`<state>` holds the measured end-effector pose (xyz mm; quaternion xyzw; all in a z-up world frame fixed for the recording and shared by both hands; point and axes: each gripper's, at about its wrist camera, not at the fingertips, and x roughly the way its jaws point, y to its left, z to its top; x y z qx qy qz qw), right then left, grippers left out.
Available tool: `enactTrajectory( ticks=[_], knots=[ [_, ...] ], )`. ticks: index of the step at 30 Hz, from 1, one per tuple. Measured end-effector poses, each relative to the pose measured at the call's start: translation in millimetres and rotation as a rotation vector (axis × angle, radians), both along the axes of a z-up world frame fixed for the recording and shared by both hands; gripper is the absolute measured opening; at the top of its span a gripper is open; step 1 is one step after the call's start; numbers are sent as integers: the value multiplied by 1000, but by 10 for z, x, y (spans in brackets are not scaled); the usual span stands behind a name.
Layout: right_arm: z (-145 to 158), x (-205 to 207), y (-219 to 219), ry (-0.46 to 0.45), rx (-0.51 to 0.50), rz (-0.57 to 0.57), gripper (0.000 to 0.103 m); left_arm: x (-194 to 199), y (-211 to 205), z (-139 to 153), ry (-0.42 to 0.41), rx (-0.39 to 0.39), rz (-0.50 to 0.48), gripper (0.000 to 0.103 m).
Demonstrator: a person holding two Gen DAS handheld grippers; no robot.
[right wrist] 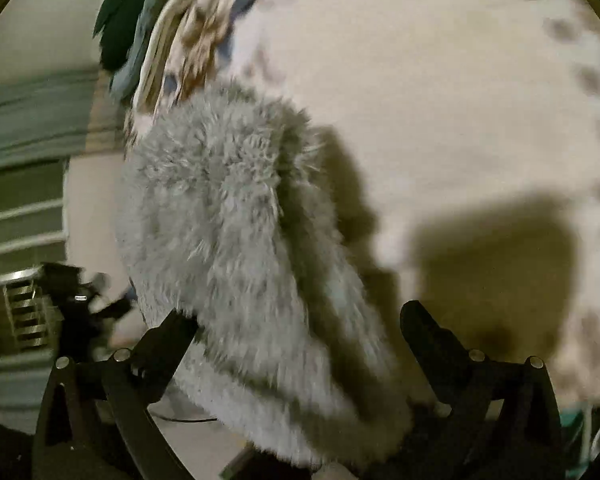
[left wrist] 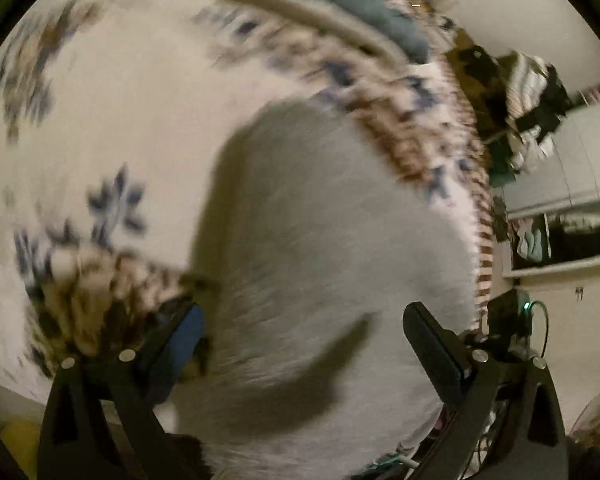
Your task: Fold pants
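Showing both tongs spread wide and gripping nothing: the fluffy grey pants [left wrist: 324, 248] lie on the patterned bedspread [left wrist: 112, 120] between the fingers of the left tongs [left wrist: 304, 344]; the right tongs [right wrist: 300, 332] straddle the same cloth, apparently ready to grasp.

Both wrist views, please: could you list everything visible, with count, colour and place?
Fuzzy pants: one, pale grey, on the bedspread, reaching in between both sets of jaws.
Bedspread: one, cream with blue and brown flower print, under the pants.
Folded fabrics: a few, teal and beige, at the bed's far end; blurred.
Hanging clothes: several, striped and dark, against the wall.
Shelves: white, beside the bed.
Left gripper: one, black, jaws apart over the pants.
Right gripper: one, black, jaws apart around the pants.
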<state>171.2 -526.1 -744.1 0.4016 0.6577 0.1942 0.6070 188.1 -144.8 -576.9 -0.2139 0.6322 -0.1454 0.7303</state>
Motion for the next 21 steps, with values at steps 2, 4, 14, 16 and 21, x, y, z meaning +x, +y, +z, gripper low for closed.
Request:
enactTrajectory(
  ticks=[2,4,14,16,21],
  knots=[
    [-153,82,90,24,56,40,103,-43,100,-253,41,-56,29,102],
    [-213,129,123,15,88,54,103,-61,158,-416,58,-147,80,102],
    [77,100,184,-51,114,-29,46,-30,-74,-194,-36,-265,13,49],
    [242,58,161,-75,115,-52,43,-30,-65,-94,-39,-272,18,46],
    [736,-41,95,-102,116,-57,42,38,-60,324,-70,-253,4,45]
  ],
)
